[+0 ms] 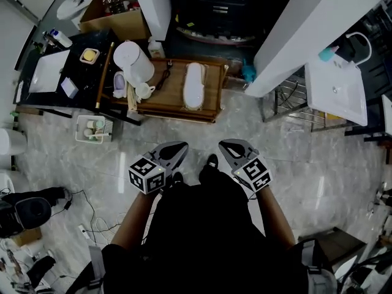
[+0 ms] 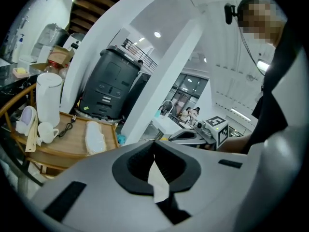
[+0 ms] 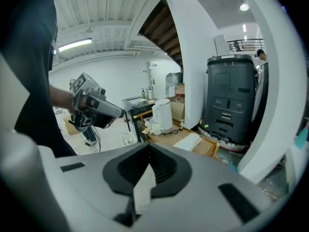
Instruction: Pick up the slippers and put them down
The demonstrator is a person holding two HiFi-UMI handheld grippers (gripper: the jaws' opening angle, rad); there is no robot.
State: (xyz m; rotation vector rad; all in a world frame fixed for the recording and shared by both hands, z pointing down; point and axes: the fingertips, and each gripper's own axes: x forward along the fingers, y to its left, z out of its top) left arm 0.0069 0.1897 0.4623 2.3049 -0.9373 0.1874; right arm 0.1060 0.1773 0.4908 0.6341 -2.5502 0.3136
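A white slipper (image 1: pixel 194 86) lies lengthwise on a low wooden table (image 1: pixel 211 106), ahead of me on the marble floor. It also shows in the left gripper view (image 2: pixel 94 137) and as a pale shape in the right gripper view (image 3: pixel 188 141). My left gripper (image 1: pixel 181 146) and right gripper (image 1: pixel 224 144) hover side by side over the floor, well short of the table. Both point toward it. In each gripper's own view the jaws, left (image 2: pixel 154 142) and right (image 3: pixel 147 144), are shut with nothing between them.
A white kettle (image 1: pixel 135 61), a cup (image 1: pixel 146 90) and a cable share the wooden table. A dark machine (image 2: pixel 108 83) stands behind it and a white slanted column (image 1: pixel 300 35) to its right. A small basket (image 1: pixel 94 128) sits on the floor at the left, a wire rack (image 1: pixel 294 103) at the right.
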